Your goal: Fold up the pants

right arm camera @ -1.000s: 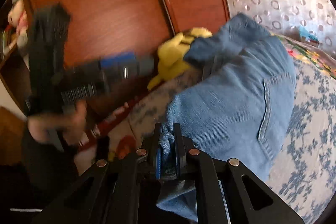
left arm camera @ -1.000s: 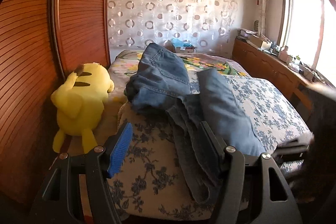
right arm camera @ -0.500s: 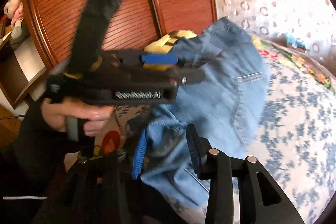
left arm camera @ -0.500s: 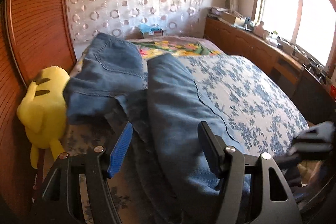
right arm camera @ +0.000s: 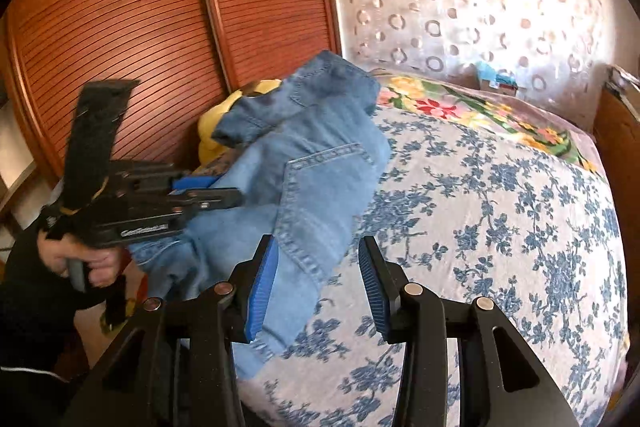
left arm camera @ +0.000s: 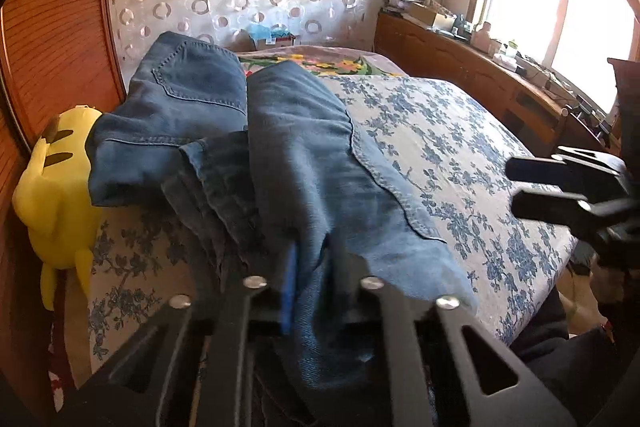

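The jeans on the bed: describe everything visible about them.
The jeans are blue denim with lighter stitched seams and a patch pocket facing up. They lie rumpled and partly folded at the near left corner of the floral bedspread, legs bunched over one another, the hem end hanging over the bed's edge. The seat end rests beside a yellow plush toy. The left gripper is closing on a fold of leg fabric between its jaws; the right gripper stands open, gripping nothing.

The bed (left arm camera: 460, 147) wears a blue-flowered cover. Jeans (left arm camera: 280, 147) lie rumpled along its left side, near end spilling over the edge. A bright floral blanket (left arm camera: 320, 61) crosses the far end.
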